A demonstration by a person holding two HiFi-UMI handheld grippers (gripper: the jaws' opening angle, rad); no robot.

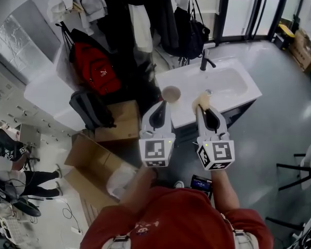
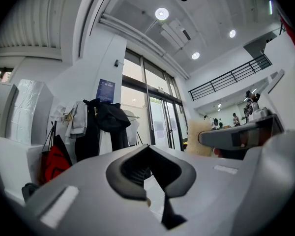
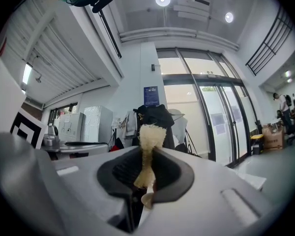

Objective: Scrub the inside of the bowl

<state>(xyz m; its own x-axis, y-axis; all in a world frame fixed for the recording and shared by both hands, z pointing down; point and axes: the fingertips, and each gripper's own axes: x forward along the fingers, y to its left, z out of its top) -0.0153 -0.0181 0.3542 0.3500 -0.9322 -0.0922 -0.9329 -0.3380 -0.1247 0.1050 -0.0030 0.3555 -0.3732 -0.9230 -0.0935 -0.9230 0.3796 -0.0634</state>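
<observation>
A small brown bowl (image 1: pixel 171 93) stands on the left end of the white sink counter (image 1: pixel 184 115). My left gripper (image 1: pixel 163 106) is held up in front of it, shut, with nothing between its dark pads (image 2: pixel 137 168); whether it touches the bowl I cannot tell. My right gripper (image 1: pixel 201 108) is shut on a pale yellow sponge (image 1: pixel 202 99), which sticks up from between the pads (image 3: pixel 150 141). Both gripper views tilt up toward the ceiling. In the left gripper view the sponge (image 2: pixel 198 137) shows at the right.
The basin (image 1: pixel 225 82) with a black faucet (image 1: pixel 205 60) lies right of the bowl. Coats and bags, one a red backpack (image 1: pixel 96 69), hang behind the counter. Open cardboard boxes (image 1: pixel 96 160) sit on the floor at the left. Glass doors (image 3: pixel 211 117) are behind.
</observation>
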